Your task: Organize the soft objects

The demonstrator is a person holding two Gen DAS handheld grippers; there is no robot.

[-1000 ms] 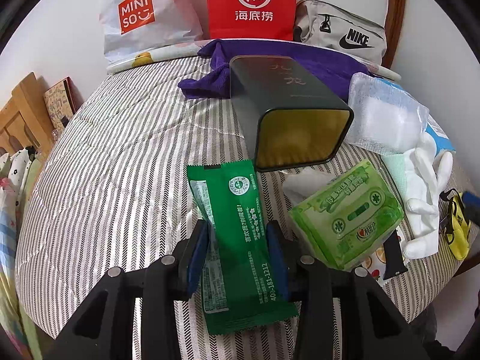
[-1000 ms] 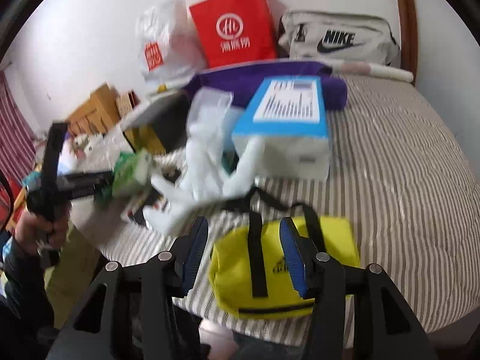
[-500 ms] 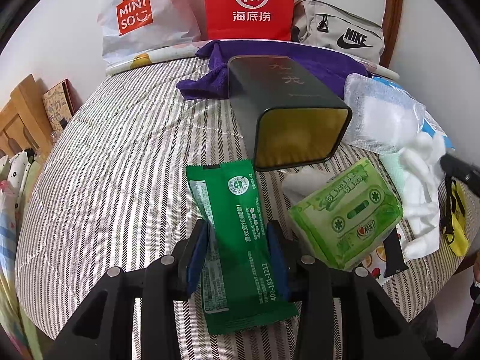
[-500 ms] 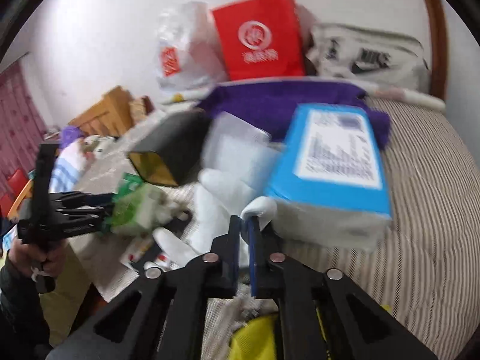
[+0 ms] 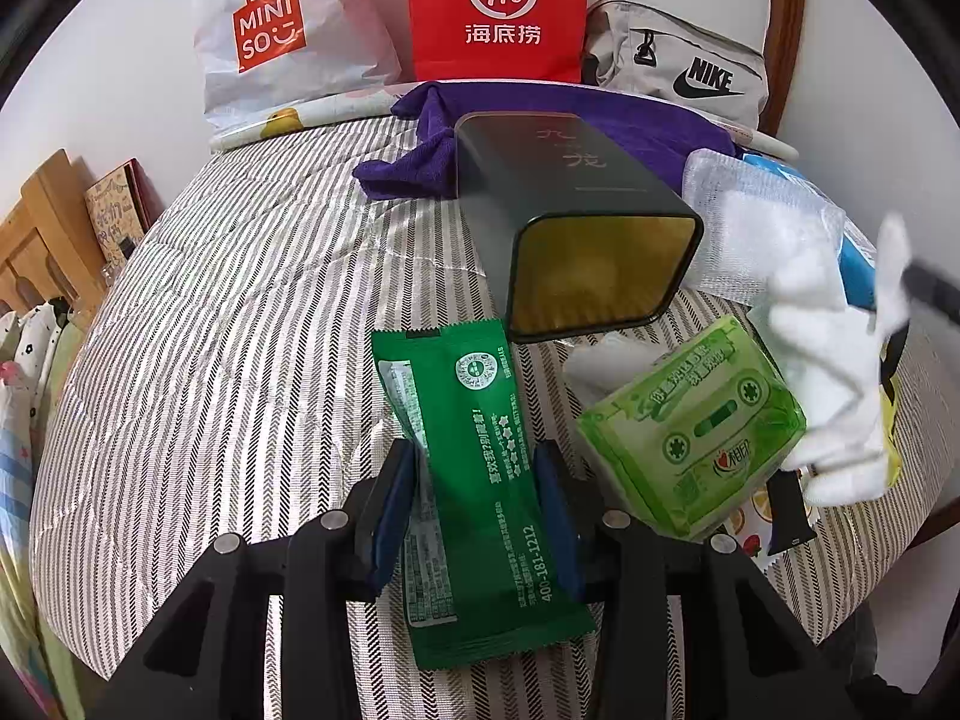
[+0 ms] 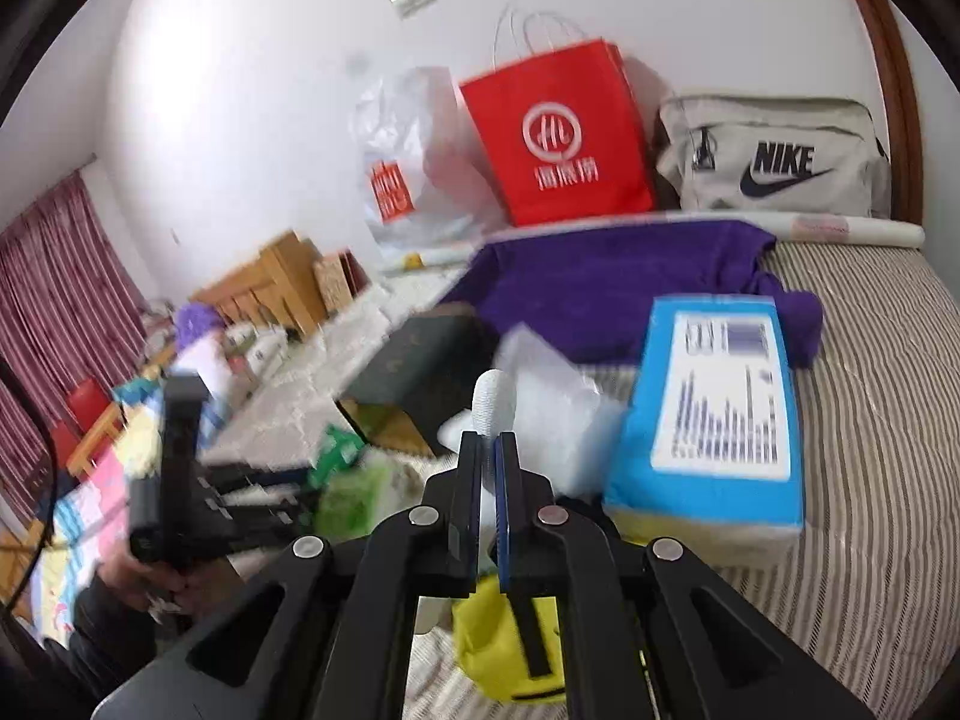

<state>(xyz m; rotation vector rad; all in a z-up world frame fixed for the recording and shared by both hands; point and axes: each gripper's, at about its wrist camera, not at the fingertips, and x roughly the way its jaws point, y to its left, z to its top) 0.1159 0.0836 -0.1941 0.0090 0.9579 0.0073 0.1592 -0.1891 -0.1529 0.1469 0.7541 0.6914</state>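
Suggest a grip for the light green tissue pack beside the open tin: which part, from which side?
Grip the light green tissue pack across its short width, coming from above. It lies tilted on the striped bedspread with its broad printed face up, leaning on something white. The white glove crowds its right end, so enter near the left end.

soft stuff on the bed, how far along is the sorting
Barely begun: the dark open box lying on its side looks empty. In hand: the left gripper grips the green sachet, and the right gripper is shut on a white glove, lifted. Left on the bed: the green tissue pack, the blue tissue pack, the purple cloth and the yellow pouch.
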